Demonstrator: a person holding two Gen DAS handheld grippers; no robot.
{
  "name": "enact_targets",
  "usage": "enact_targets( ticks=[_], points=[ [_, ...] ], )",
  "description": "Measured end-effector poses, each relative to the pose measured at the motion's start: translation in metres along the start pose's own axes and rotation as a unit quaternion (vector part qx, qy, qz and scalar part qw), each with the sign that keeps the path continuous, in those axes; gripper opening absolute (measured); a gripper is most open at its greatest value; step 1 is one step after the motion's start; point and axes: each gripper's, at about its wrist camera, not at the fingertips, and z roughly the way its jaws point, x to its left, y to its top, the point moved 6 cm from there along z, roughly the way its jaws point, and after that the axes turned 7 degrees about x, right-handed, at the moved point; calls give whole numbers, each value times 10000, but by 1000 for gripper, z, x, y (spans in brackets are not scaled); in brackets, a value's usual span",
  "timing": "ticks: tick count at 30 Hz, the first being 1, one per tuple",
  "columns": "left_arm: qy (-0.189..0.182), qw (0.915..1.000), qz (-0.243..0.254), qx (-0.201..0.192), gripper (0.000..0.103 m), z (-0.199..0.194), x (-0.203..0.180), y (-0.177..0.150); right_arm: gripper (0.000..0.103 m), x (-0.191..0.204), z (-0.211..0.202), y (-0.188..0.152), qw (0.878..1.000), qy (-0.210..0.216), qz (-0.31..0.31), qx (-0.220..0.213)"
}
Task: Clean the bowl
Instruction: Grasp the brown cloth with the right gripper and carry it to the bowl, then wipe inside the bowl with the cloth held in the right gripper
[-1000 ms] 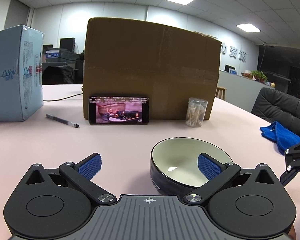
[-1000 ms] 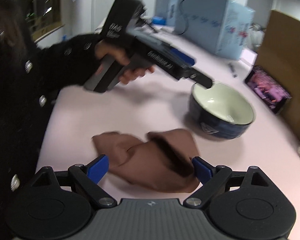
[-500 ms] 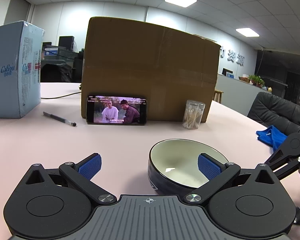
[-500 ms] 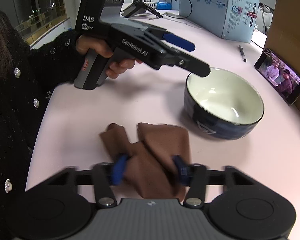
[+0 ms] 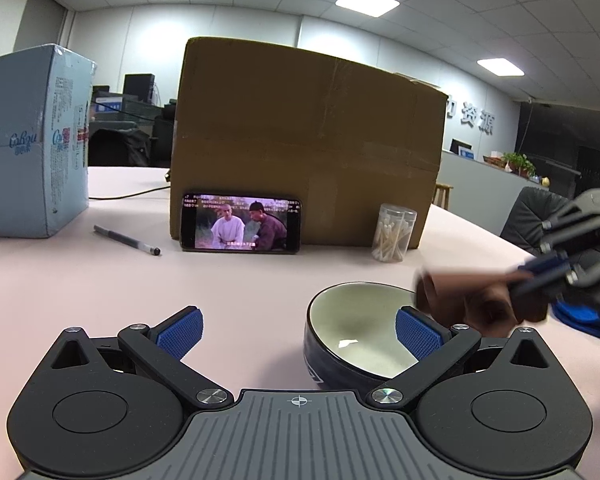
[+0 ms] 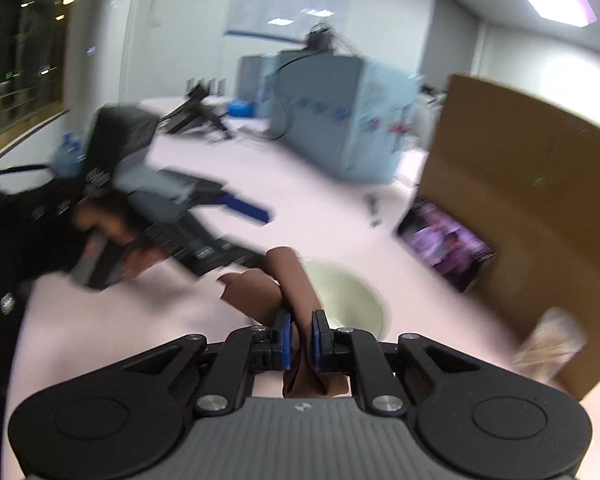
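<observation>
Bowl (image 5: 352,344) btwn open left tool (image 5: 298,328) pads

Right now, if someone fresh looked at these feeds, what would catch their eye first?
Probably the brown cloth pinched in the shut right gripper, lifted off the pink table near the dark blue, cream-lined ceramic bowl. The open left gripper has one blue pad over that bowl. Behind, a phone playing video leans against a big brown cardboard box.

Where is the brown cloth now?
The brown cloth is pinched in the right claw, off the table, beside the bowl on its right in the left wrist view.
</observation>
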Motion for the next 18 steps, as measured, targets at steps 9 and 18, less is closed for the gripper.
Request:
enact_targets(
  ticks=[9, 18],
  points=[
    [-100, 9998, -175, -21, 92, 1, 8, 2, 12, -11, 59, 23, 9928, -171, -732, 930],
    [-543, 9971, -508, 132, 63, 9, 13, -5, 36, 5, 109, 30, 9661, 520, -1396, 2106]
  ],
)
